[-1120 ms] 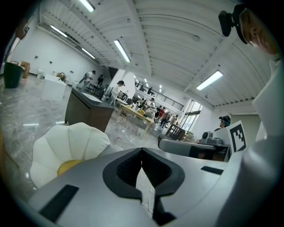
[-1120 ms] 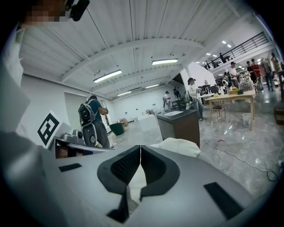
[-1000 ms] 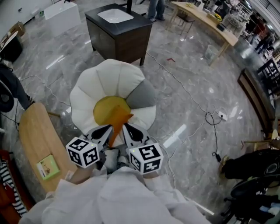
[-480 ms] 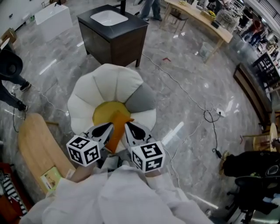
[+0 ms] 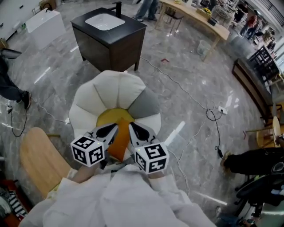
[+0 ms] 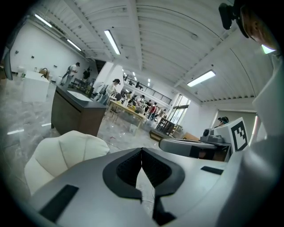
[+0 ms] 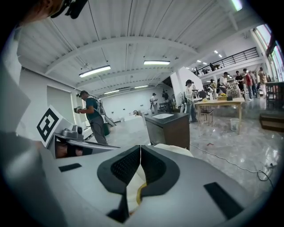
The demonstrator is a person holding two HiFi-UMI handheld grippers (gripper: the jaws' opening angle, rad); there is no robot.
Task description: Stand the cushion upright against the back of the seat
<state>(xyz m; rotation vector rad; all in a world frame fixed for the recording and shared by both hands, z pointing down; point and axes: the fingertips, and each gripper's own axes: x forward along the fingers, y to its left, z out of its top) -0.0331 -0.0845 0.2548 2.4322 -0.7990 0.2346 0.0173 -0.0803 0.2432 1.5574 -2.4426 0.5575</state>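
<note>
A white petal-shaped chair [image 5: 111, 91] with one grey petal [image 5: 144, 104] and a yellow seat [image 5: 111, 119] stands in front of me in the head view. An orange cushion [image 5: 120, 142] lies tilted on the front of the seat, partly hidden by the grippers. My left gripper [image 5: 111, 129] and right gripper [image 5: 136, 129] hover side by side over it, both shut with nothing between the jaws. The left gripper view shows the shut left gripper [image 6: 141, 156] and the chair's white back [image 6: 66, 153]. The right gripper [image 7: 140, 154] is shut above the chair [image 7: 171, 148].
A dark cabinet with a white sink [image 5: 108, 33] stands just behind the chair. A curved wooden table [image 5: 40, 159] is at my left. Cables [image 5: 208, 111] trail over the marble floor at the right. People stand at the edges, and a long wooden table [image 5: 195, 13] is far back.
Both grippers have moved forward over the seat, still shut and side by side. The chair sits closer under them, and they cover more of the orange cushion.
</note>
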